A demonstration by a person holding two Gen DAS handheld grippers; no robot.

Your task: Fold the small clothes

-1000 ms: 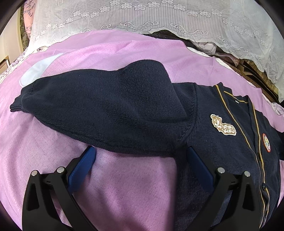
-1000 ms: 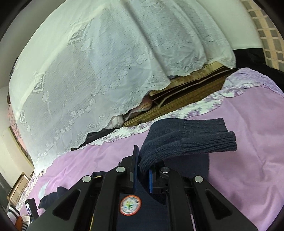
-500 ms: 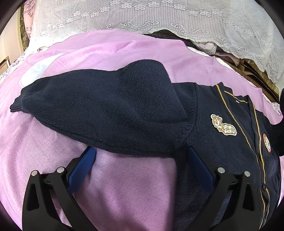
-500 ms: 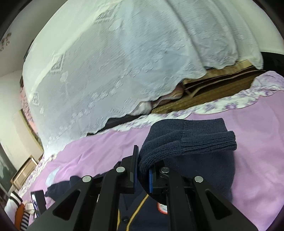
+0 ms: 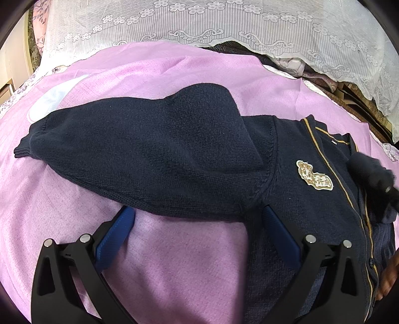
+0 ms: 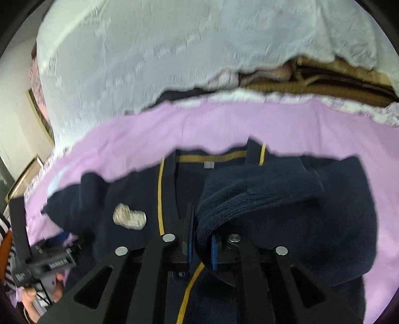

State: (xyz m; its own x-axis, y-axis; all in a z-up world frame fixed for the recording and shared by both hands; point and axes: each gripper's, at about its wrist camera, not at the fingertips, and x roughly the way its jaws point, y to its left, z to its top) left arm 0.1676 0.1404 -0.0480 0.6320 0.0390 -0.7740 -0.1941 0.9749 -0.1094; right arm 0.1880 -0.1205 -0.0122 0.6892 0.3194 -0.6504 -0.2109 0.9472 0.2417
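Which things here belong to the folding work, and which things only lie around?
Belongs to the job:
- navy cardigan
- its sleeve cuff, between the right gripper's pads
- left gripper, open

Only lying about:
- white lace cloth
- pink sheet

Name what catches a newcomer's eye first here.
A navy cardigan with gold trim lies on the purple sheet. Its cream badge stands out on the chest. The right gripper carries one sleeve cuff over the front, jaws just easing open.

Both wrist cameras look steeply down, close over the navy cardigan (image 5: 189, 154); both views share its cream badge (image 6: 129, 216).
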